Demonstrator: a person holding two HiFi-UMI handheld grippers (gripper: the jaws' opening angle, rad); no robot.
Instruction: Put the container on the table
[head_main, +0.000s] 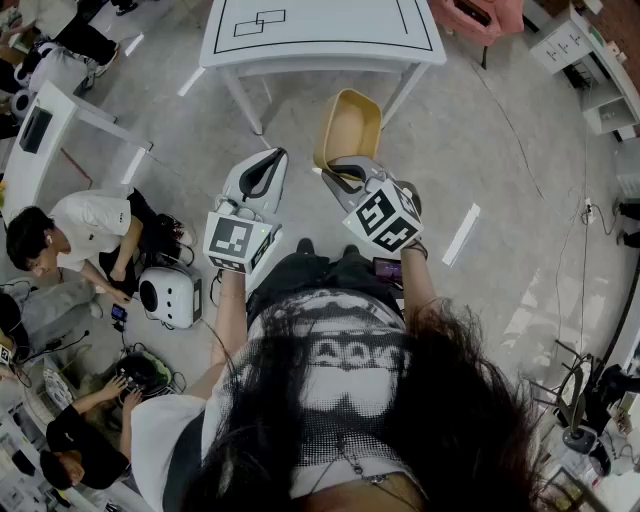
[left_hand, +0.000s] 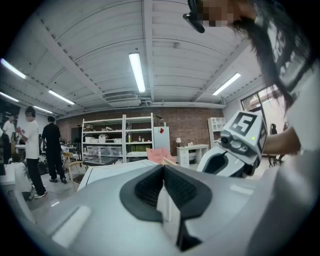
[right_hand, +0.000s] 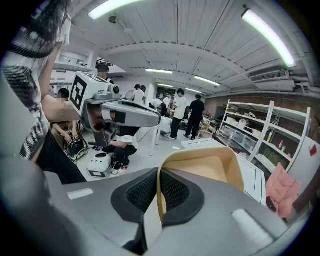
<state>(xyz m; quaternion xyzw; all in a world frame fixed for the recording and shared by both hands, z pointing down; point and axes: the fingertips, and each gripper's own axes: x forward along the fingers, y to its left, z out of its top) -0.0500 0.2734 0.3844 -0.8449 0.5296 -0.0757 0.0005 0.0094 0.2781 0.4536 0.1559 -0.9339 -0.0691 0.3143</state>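
Observation:
A tan plastic container (head_main: 350, 125) hangs in the air in front of me, short of the white table (head_main: 320, 45) with black lines on its top. My right gripper (head_main: 335, 170) is shut on the container's near rim. In the right gripper view the rim (right_hand: 159, 187) stands as a thin edge between the black pads, with the tub (right_hand: 210, 167) beyond them and the table (right_hand: 252, 177) behind it. My left gripper (head_main: 268, 160) is held level beside it at the left. Its pads (left_hand: 150, 187) meet with nothing between them.
People sit on the floor at the left (head_main: 80, 235) beside a white rounded device (head_main: 170, 295) and cables. A white desk (head_main: 40, 140) stands further left. A pink chair (head_main: 480, 15) is behind the table. Metal shelves (left_hand: 117, 137) line the far brick wall.

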